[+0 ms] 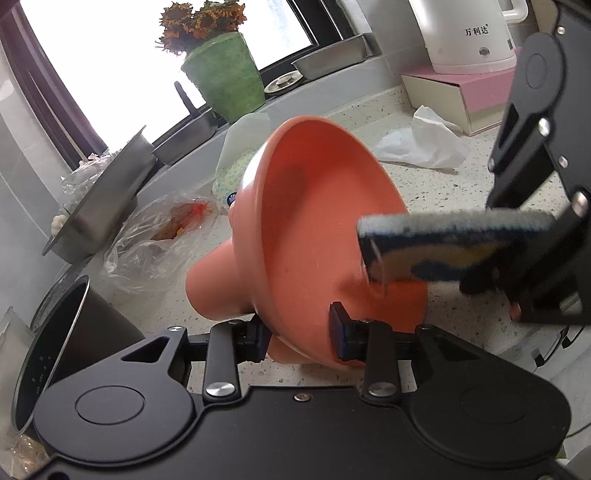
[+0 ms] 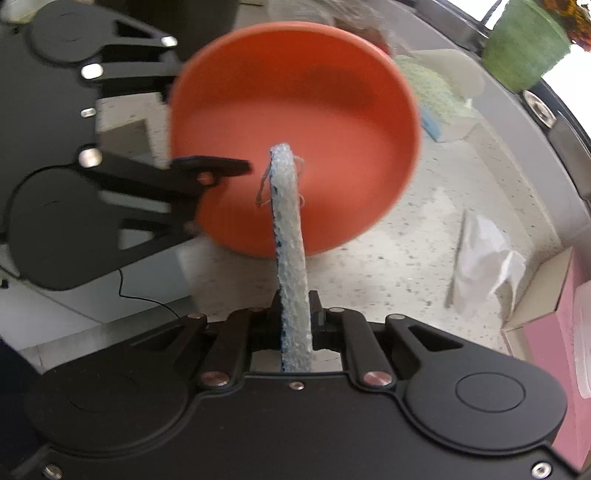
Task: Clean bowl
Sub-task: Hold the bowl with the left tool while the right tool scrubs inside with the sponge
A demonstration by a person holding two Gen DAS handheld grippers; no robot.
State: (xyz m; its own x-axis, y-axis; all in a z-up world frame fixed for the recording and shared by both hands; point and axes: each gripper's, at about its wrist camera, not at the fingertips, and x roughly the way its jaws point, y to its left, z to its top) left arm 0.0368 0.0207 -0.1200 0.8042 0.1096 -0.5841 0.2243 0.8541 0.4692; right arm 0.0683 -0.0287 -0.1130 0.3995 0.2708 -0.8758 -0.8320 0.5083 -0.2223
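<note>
An orange bowl [image 1: 314, 229] on a tall foot is held tilted on its side above the counter, its inside facing right. My left gripper [image 1: 299, 341] is shut on the bowl's lower rim. My right gripper [image 2: 295, 314] is shut on a flat blue-and-white sponge pad [image 2: 290, 251]. The pad's far end reaches into the bowl's opening [image 2: 295, 136]. In the left wrist view the pad [image 1: 443, 243] comes in from the right, in front of the bowl's inside. The left gripper [image 2: 218, 170] shows at the bowl's left rim in the right wrist view.
On the speckled counter [image 1: 443, 184] lie a crumpled white tissue [image 1: 424, 144], a clear plastic bag [image 1: 155, 240] and a patterned cloth [image 1: 232, 177]. A green flowerpot [image 1: 225, 77], white kettle [image 1: 469, 33] on a pink box [image 1: 480, 96], metal trays [image 1: 332, 59] and a dark pot [image 1: 66, 332] stand around.
</note>
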